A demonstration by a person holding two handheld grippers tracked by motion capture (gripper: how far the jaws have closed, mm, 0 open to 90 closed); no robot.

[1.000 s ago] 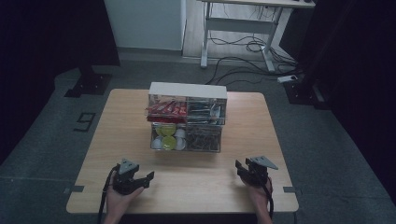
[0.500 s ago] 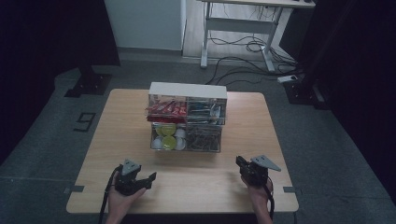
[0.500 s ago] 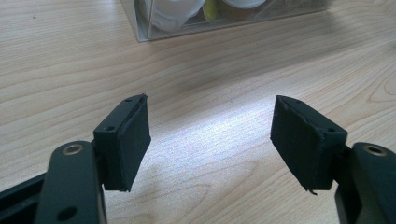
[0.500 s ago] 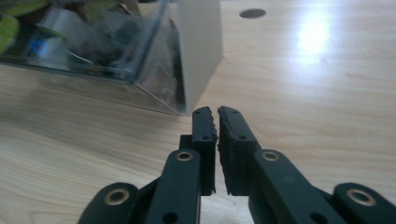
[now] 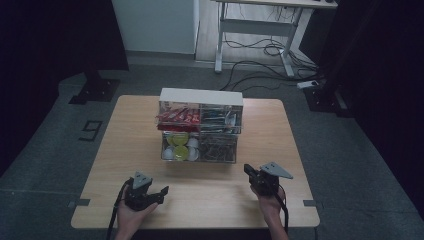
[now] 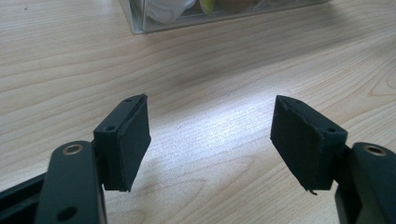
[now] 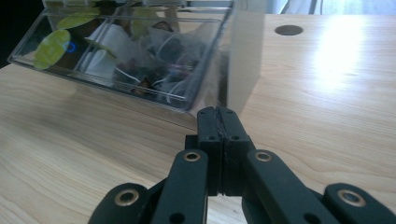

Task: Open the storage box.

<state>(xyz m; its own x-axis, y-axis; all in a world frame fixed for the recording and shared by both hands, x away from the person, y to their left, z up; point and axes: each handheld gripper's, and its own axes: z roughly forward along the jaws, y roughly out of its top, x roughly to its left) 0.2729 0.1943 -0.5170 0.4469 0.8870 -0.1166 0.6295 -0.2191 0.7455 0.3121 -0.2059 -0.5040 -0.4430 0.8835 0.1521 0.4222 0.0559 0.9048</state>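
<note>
A clear organizer (image 5: 200, 127) stands mid-counter (image 5: 125, 150), well ahead of both hands. Its upper left compartment holds red packets (image 5: 177, 116); any print on them is too small to read. A "9" (image 5: 90, 130) is marked on the floor left of the counter. The left claw (image 5: 157, 194) stands open and empty. The right claw (image 5: 248, 170) has just closed, pads together, on nothing.

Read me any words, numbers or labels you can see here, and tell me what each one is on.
"9": a dark number on the grey floor, left of the table.
Red packets in the clear organizer: print too small to read.
Nothing else is legible.
</note>
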